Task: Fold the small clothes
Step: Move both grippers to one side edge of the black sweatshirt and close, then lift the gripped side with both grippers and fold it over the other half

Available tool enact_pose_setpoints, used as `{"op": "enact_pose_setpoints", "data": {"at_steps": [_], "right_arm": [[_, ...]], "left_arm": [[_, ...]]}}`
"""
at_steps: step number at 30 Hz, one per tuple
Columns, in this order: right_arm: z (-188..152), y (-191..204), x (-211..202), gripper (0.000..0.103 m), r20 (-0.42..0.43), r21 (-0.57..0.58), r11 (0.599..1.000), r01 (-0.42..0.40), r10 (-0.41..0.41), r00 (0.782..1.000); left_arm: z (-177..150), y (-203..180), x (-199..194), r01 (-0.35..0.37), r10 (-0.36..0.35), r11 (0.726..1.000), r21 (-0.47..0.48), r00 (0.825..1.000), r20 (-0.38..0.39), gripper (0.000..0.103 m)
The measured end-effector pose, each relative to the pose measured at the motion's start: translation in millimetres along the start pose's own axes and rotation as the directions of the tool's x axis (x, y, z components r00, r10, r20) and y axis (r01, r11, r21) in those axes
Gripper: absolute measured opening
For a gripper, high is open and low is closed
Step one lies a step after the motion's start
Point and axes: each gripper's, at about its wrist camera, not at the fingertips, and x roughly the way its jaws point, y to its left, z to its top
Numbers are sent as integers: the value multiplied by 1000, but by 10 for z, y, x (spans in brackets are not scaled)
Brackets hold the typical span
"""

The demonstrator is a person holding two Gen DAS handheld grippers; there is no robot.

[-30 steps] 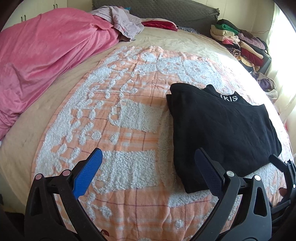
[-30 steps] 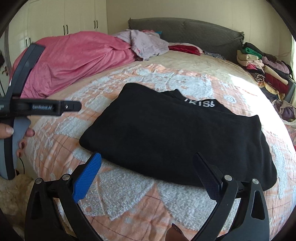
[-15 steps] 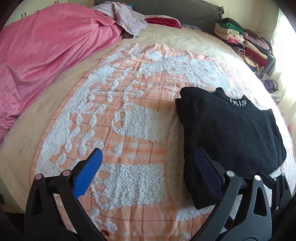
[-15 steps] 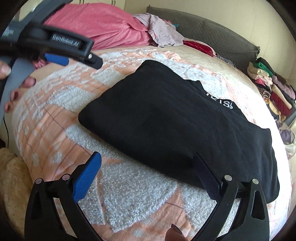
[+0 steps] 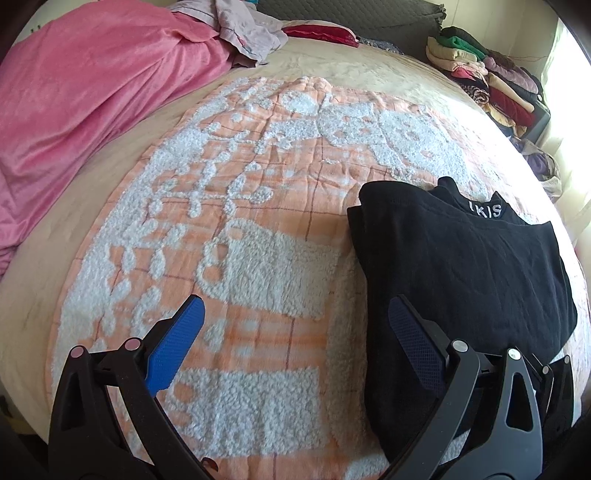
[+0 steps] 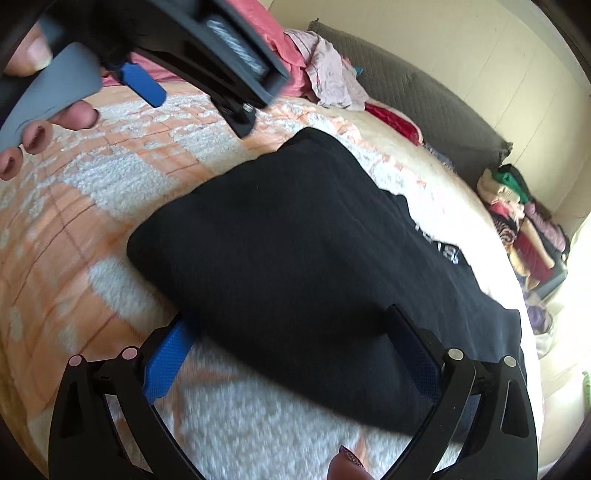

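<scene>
A black folded garment point(image 5: 461, 266) with white lettering at its collar lies flat on the orange-and-white blanket point(image 5: 258, 229). My left gripper point(image 5: 295, 321) is open, its right finger over the garment's near left corner and its left finger over bare blanket. In the right wrist view the same black garment point(image 6: 295, 251) fills the middle. My right gripper point(image 6: 291, 343) is open, low over the garment's near edge, with the cloth lying between its fingers. The left gripper's body and a hand on it show at that view's upper left.
A pink duvet point(image 5: 74, 96) is heaped along the left of the bed. Crumpled pale clothes point(image 5: 247, 29) and a red item point(image 5: 321, 31) lie near the grey headboard point(image 6: 424, 96). A stack of folded clothes point(image 5: 491, 81) stands at the far right.
Both grippers have moved down and closer to the black garment. The right gripper has swung in over its near edge, and the left gripper now looms large in the right view.
</scene>
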Motion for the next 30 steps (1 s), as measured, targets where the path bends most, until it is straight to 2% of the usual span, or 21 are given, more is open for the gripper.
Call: {"op": "enact_pose_setpoints", "data": {"at_steps": [3, 5, 7, 9, 11, 12, 14, 15, 16, 21, 23, 25, 28, 30], "right_arm": [[35, -10, 54, 98, 13, -1, 1000, 21, -21, 1000], [38, -42, 38, 93, 35, 12, 1000, 21, -21, 999], [34, -91, -10, 73, 59, 33, 999, 4, -6, 998], [19, -174, -90, 63, 97, 74, 997, -14, 7, 995], [-1, -253, -184, 47, 131, 113, 993, -34, 19, 991], [-14, -297, -233, 43, 150, 133, 990, -48, 27, 988], [-30, -360, -305, 21, 178, 162, 984, -74, 44, 983], [-40, -390, -344, 17, 191, 174, 981, -86, 52, 980], [-49, -417, -378, 8, 208, 185, 976, -113, 74, 975], [-98, -522, -496, 8, 236, 223, 964, -148, 94, 967], [-117, -549, -553, 8, 254, 227, 963, -143, 83, 964], [-135, -606, -608, 7, 271, 243, 960, -139, 70, 960], [-165, -741, -700, 7, 293, 284, 950, -130, 43, 955], [-206, -857, -785, 7, 309, 320, 938, -132, 29, 951]], "left_arm": [[107, -54, 107, 26, -26, 1000, 2, 999, -20, 93], [172, -97, 181, 53, -53, 999, 3, 998, -43, 93], [233, -142, 260, 89, -89, 996, -7, 993, -76, 93], [294, -182, 333, 140, -144, 989, -40, 984, -106, 93], [340, -233, 396, 210, -219, 975, -78, 967, -133, 93], [351, -265, 420, 221, -231, 971, -88, 963, -141, 93], [384, -340, 487, 242, -256, 965, -99, 953, -163, 93], [391, -365, 513, 246, -261, 963, -106, 950, -172, 93], [402, -389, 544, 253, -271, 960, -117, 945, -181, 93], [399, -544, 535, 290, -308, 949, -124, 936, -170, 92], [392, -654, 491, 323, -341, 938, -123, 926, -163, 80], [395, -763, 433, 325, -338, 940, -104, 928, -156, 60], [410, -889, 308, 332, -340, 940, -81, 932, -127, 42], [432, -1008, 185, 336, -340, 940, -51, 935, -100, 38]]}}
